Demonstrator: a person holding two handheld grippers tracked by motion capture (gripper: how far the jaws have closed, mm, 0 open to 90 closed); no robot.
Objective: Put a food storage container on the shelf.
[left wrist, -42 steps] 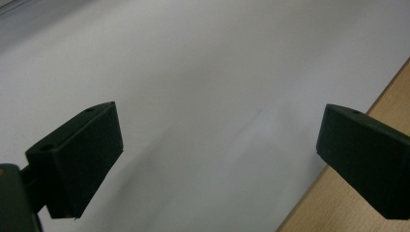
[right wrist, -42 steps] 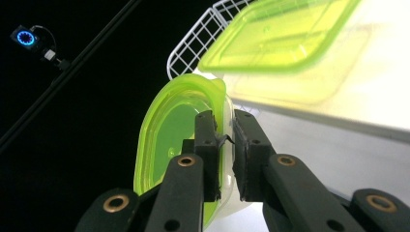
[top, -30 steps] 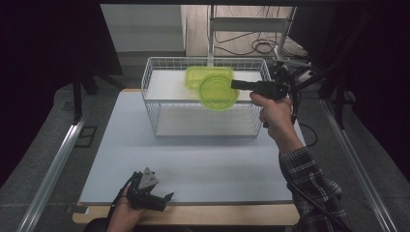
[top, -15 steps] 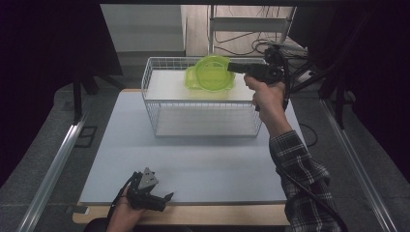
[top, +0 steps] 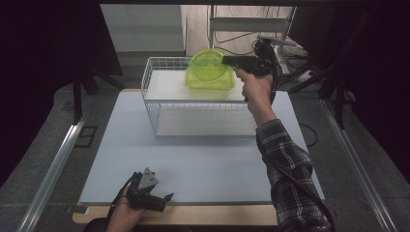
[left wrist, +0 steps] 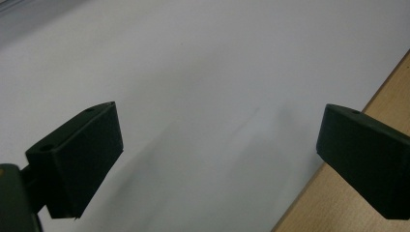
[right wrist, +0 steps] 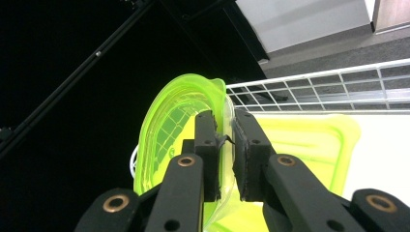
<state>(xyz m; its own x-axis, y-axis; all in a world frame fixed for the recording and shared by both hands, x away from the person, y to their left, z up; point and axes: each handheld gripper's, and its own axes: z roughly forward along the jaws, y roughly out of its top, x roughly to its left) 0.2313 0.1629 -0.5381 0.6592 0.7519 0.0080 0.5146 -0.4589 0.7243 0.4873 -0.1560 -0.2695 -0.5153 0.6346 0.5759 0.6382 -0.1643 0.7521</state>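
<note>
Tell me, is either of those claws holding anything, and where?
The right gripper pinches the round green bowl by its rim, above the wire basket. The left gripper holds nothing.

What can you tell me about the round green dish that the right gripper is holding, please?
The round green dish is translucent lime-green plastic, shallow, with a raised rim. The right gripper clamps its rim edge-on, so it stands tilted nearly upright above the white wire basket. Behind and below it sits a rectangular green container of the same plastic, on the basket's white top surface. Whether the two green pieces touch is unclear.
</note>
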